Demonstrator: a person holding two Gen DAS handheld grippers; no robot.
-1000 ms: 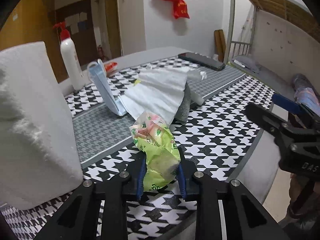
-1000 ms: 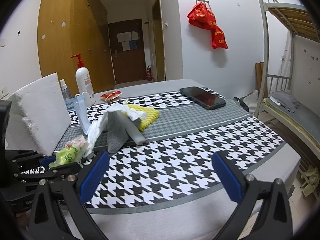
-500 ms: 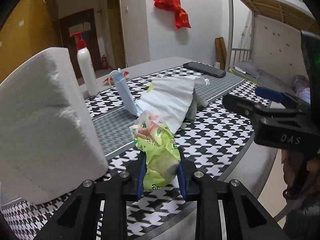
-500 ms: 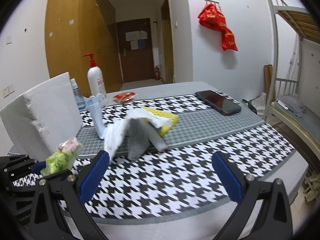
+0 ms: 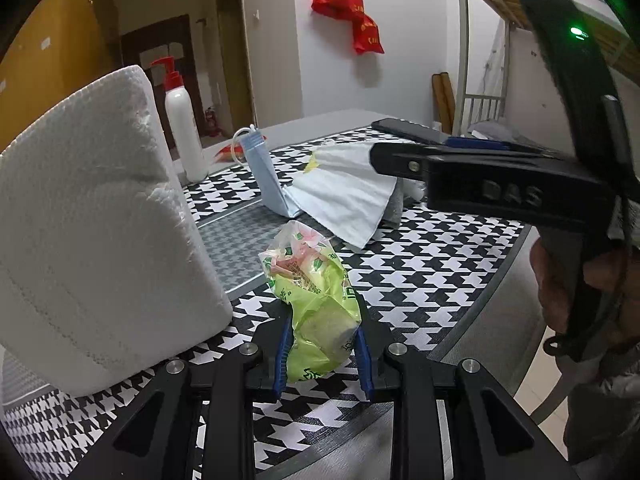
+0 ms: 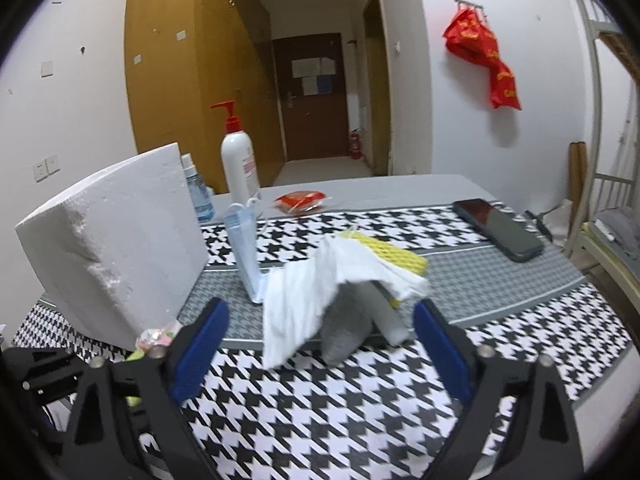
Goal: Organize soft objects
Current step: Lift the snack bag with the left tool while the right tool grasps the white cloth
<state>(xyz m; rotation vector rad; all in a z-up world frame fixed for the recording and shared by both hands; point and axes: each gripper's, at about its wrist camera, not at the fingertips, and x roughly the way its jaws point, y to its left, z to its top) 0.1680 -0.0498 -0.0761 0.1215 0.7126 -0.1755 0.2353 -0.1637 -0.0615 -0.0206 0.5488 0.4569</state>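
Note:
My left gripper (image 5: 322,354) is shut on a green tissue packet (image 5: 316,300) and holds it just over the houndstooth table near its front edge. The packet also shows in the right wrist view (image 6: 154,338). A white foam block (image 5: 96,232) stands right beside it on the left. My right gripper (image 6: 320,354) is open and empty, pointed at a pile of a white cloth (image 6: 316,300), a grey cloth (image 6: 344,332) and a yellow foam net (image 6: 384,252). The right gripper crosses the left wrist view (image 5: 500,188).
A blue face-mask pack (image 6: 244,248) stands behind the pile. A pump bottle (image 6: 238,164), a spray bottle (image 6: 196,192) and a red packet (image 6: 302,202) are at the back. A phone (image 6: 500,228) lies at the right. A bunk bed stands beyond the table's right edge.
My right gripper has moved forward and left toward the cloth pile, now crossing the left wrist view. My left gripper has turned a little with the packet, bringing the foam block closer.

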